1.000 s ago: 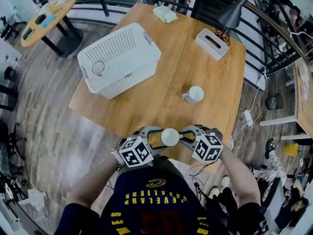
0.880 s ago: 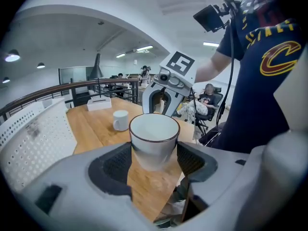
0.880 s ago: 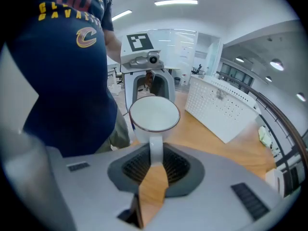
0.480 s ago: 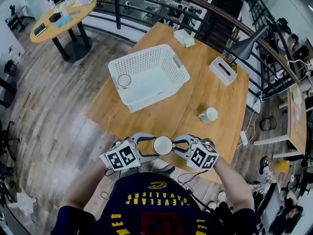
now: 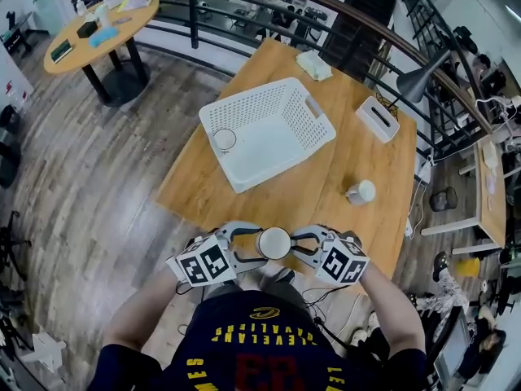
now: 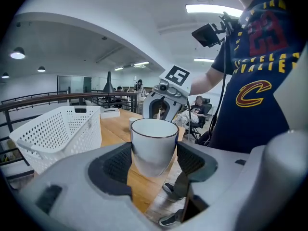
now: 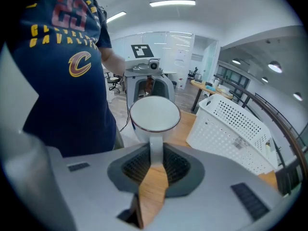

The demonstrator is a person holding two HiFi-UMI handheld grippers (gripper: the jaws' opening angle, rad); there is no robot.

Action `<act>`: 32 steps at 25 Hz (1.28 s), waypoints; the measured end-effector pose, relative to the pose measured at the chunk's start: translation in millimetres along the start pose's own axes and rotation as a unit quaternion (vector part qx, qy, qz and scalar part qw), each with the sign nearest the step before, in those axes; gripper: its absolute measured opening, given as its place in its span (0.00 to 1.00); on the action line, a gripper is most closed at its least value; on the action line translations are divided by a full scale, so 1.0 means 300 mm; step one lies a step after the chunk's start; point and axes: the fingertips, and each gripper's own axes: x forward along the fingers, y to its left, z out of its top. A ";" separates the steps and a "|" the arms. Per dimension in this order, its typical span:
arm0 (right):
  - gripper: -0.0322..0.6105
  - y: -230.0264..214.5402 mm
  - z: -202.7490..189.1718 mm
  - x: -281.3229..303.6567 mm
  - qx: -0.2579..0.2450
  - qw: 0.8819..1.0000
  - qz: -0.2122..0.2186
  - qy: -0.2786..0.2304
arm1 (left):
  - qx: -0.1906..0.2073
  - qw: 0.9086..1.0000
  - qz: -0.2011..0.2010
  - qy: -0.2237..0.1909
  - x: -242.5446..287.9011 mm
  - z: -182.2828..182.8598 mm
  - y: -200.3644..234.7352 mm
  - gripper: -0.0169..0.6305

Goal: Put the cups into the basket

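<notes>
Left claw: gripping the body of the white cup, pads pressing on its two sides.
Right claw: pinching the same cup by its handle (both hands are sharing one load).
White cup: hanging upright, mouth up, on the near side of the basket, well apart from it and just off the near edge of the tabletop.
Basket: sitting open-topped, with a second cup resting in its near-left corner.
Third cup: waiting to the right of the basket, well apart from it.
Deciding relation: the basket is lying almost straight ahead of the paired claws, neither hand being nearer, so the load is probably needing a forward carry over the basket's near wall.
</notes>
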 end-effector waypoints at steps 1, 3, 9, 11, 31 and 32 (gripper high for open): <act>0.16 -0.002 0.007 0.003 0.001 1.000 0.000 0.003 | 0.000 1.000 -0.002 -0.003 -0.007 -0.001 0.003 0.50; 0.16 -0.009 0.016 0.000 0.002 1.000 -0.001 0.009 | -0.001 1.000 -0.005 -0.011 -0.017 0.006 0.009 0.50; 0.16 -0.096 0.046 -0.023 -0.008 1.000 0.003 0.007 | -0.002 1.000 0.005 -0.022 -0.040 0.060 0.084 0.50; 0.16 -0.140 0.051 -0.025 -0.018 1.000 0.004 0.004 | -0.005 1.000 0.019 -0.018 -0.042 0.076 0.123 0.50; 0.16 -0.657 0.234 -0.161 -0.083 0.989 -0.085 -0.085 | 0.108 0.991 0.069 0.030 -0.179 0.394 0.574 0.50; 0.16 -0.676 0.246 -0.156 -0.083 0.989 -0.086 -0.086 | 0.109 0.991 0.066 0.029 -0.191 0.398 0.595 0.50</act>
